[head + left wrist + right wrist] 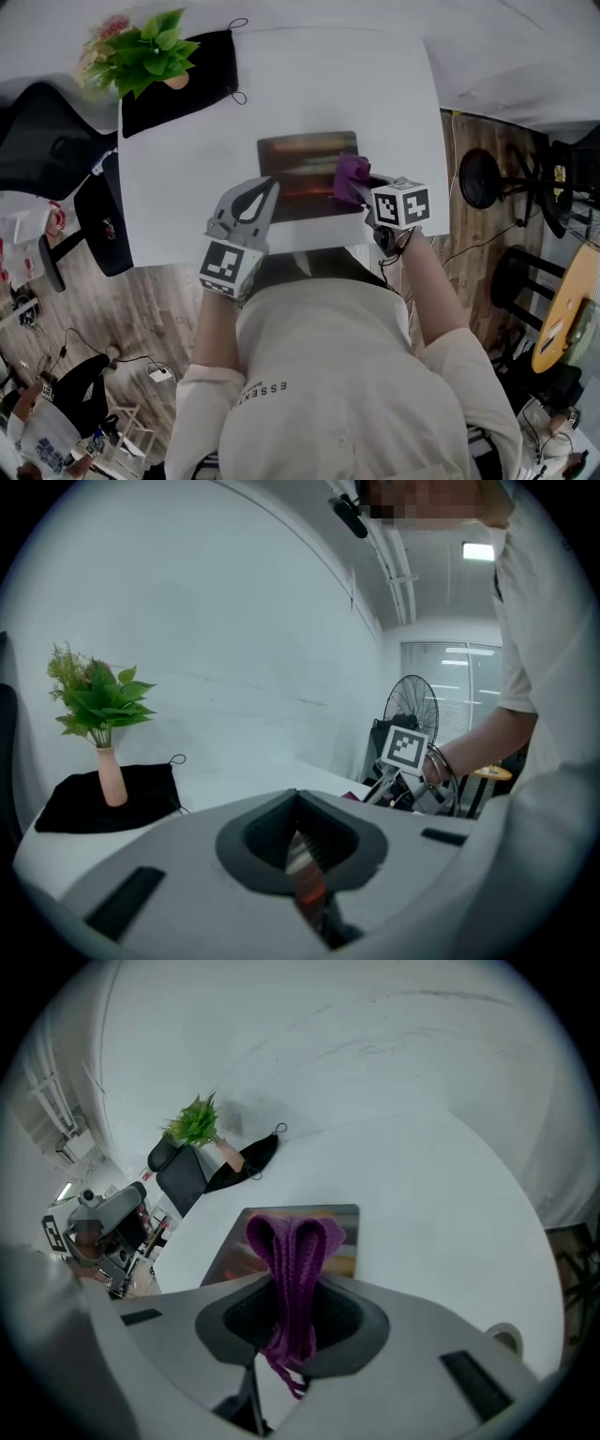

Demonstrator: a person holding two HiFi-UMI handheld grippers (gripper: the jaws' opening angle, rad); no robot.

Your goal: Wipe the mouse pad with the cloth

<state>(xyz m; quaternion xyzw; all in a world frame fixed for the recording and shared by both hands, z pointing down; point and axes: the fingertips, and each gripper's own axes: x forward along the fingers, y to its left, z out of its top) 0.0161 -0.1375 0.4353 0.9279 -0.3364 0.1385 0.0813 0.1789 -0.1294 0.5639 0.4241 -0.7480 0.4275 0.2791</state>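
White surface (178, 178) carries a dark rectangular mouse pad with orange streaks (298, 167) near its front edge. Right gripper (364, 192) fingers are clamped on the purple knitted cloth (352, 174) above the pad's right edge. The pad's long axis runs leftward from it. Left gripper (262, 195) fingers appear closed on the pad's front-left corner.

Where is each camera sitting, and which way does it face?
Head view: on the person's head, steeply down onto the table, mouse pad, left gripper, right gripper; the person's torso shows.
Left gripper view: on the left gripper, level across the table toward plant and fan; own jaws below.
Right gripper view: on the right gripper, down past the purple cloth in its jaws.
Shared: head and right gripper views both show the mouse pad.
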